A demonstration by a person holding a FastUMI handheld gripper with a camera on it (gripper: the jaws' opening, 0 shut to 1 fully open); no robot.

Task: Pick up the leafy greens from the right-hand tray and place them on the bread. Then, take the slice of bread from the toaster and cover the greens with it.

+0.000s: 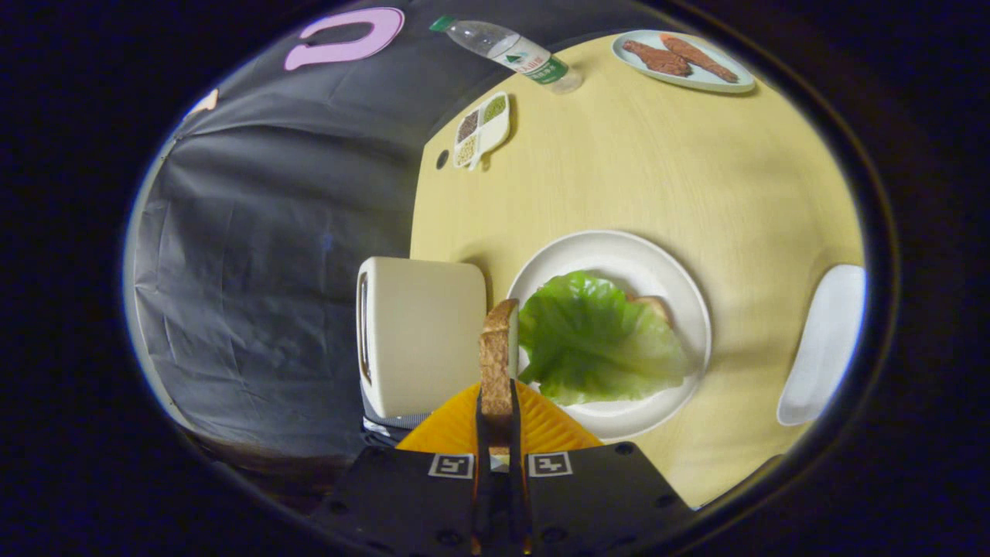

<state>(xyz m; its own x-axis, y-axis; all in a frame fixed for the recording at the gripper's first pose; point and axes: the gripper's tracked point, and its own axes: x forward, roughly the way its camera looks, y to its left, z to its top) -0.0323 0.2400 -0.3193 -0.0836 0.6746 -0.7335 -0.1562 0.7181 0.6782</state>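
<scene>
Bottle (506, 52), condiment dish (481, 129), sausage plate (682, 62)

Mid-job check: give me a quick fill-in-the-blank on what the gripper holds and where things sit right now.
1. The gripper is shut on a slice of ____.
2. The leafy greens lie on the round ____.
3. The toaster stands beside the plate, on the side toward the ____ cloth.

Missing words: bread; plate; black

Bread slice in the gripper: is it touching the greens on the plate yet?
Cannot tell. In the gripper view, the bread slice, clamped edge-on by the gripper, overlaps the edge of the greens, with neither contact nor gap plainly shown.
</scene>
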